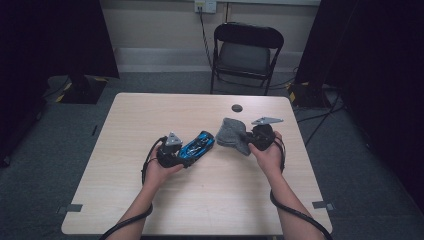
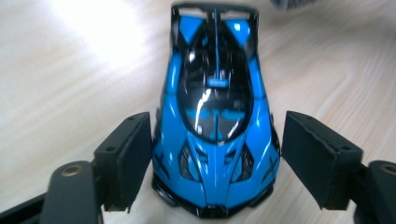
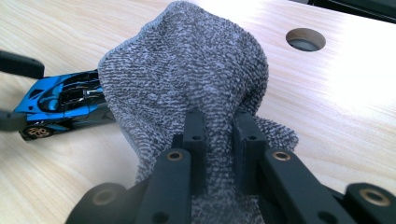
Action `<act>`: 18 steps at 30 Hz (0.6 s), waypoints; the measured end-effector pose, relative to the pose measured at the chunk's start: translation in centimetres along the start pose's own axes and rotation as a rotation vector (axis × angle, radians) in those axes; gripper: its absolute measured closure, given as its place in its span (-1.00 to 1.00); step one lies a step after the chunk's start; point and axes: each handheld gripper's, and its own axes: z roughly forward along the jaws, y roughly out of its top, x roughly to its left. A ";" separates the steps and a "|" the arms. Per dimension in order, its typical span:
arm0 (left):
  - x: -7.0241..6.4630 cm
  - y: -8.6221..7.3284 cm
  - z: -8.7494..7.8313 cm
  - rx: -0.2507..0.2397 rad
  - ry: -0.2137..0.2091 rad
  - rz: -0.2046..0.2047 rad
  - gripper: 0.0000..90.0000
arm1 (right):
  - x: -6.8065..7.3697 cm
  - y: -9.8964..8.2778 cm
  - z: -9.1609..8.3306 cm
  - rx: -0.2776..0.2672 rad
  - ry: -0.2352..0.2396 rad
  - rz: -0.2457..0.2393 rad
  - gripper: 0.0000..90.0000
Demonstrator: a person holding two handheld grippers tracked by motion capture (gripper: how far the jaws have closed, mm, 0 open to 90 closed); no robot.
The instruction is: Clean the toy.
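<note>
A shiny blue and black toy car (image 1: 197,145) lies on the pale wooden table (image 1: 200,200), left of centre. My left gripper (image 1: 189,156) has its jaws on either side of the car's nose (image 2: 215,130), with the pads against its flanks. Right of the car is a grey terry cloth (image 1: 231,134), bunched up and lifted off the table. My right gripper (image 1: 246,137) is shut on the cloth's near fold (image 3: 187,70), and the cloth hangs forward over the car's tail (image 3: 60,105).
A round cable hole (image 1: 237,108) sits in the table beyond the cloth. A black folding chair (image 1: 245,52) stands behind the far edge. Dark stands and cables line both sides of the floor.
</note>
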 end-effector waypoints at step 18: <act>0.1 1.5 2.1 0.012 -0.024 -0.004 -0.04 | 0.3 -0.2 -1.4 -0.019 0.047 -0.018 0.74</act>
